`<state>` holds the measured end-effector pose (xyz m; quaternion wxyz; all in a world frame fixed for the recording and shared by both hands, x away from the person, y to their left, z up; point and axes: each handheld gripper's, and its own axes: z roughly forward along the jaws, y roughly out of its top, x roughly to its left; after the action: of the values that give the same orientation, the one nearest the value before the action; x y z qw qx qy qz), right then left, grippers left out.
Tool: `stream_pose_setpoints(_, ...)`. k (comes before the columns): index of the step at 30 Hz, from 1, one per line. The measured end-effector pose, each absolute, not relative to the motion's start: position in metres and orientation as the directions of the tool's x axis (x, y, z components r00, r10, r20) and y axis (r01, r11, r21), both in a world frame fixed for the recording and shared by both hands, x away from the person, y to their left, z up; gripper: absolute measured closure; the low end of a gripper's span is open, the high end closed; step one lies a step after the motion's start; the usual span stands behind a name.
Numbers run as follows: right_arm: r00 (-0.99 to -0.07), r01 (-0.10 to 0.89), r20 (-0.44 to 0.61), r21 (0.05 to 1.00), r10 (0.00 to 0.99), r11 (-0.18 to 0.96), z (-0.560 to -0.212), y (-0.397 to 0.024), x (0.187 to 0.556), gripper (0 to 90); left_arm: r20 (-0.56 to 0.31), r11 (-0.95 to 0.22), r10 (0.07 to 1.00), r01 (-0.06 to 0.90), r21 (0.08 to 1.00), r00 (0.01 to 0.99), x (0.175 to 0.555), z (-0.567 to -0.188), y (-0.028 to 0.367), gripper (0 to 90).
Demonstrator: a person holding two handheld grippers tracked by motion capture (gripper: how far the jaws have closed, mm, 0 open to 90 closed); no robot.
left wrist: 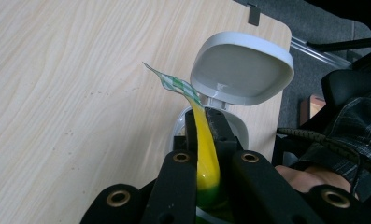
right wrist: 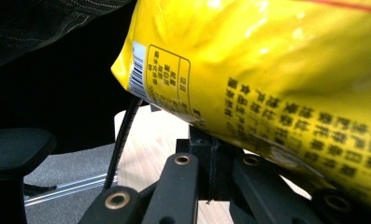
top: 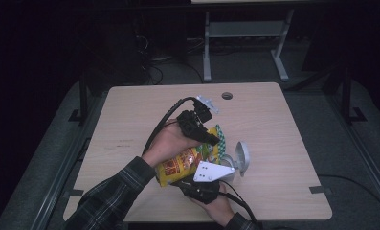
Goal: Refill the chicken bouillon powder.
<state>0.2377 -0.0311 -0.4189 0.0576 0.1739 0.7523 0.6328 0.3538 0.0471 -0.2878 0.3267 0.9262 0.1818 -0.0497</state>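
We see a lab or office: a bare wooden desk (top: pixel 130 120), grey carpet (top: pixel 350 158), floor cables (top: pixel 154 72), metal table legs (top: pixel 207 52) beyond.

Dark plaid sleeves (top: pixel 112 191) are worn. Each hand-held gripper is built of matte black links with brass-ringed rivet holes; left hand-held gripper (top: pixel 207 139), right hand-held gripper (top: pixel 204 184). Grey three-cornered plates and black cables are attached.

One yellow snack bag (top: pixel 185 164), one open-lidded grey bin (top: pixel 239 159), two claws.

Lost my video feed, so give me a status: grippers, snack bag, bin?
Left gripper shut on the yellow snack bag top edge. Right gripper shut on its lower end. Bag held over the small grey bin, lid up. Nothing in the way.
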Motion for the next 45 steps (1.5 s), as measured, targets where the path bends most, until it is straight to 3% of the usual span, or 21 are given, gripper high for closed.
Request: stream_pose_setpoints(45, -0.931, 0.191, 0.139, 0.973, 0.337, 0.126, -0.4173, -0.0328, 0.2372, 90.0, -0.201, -0.734, 0.308, 0.366, 0.572, 0.93, 0.3549, -0.2862, 0.0414, 89.8)
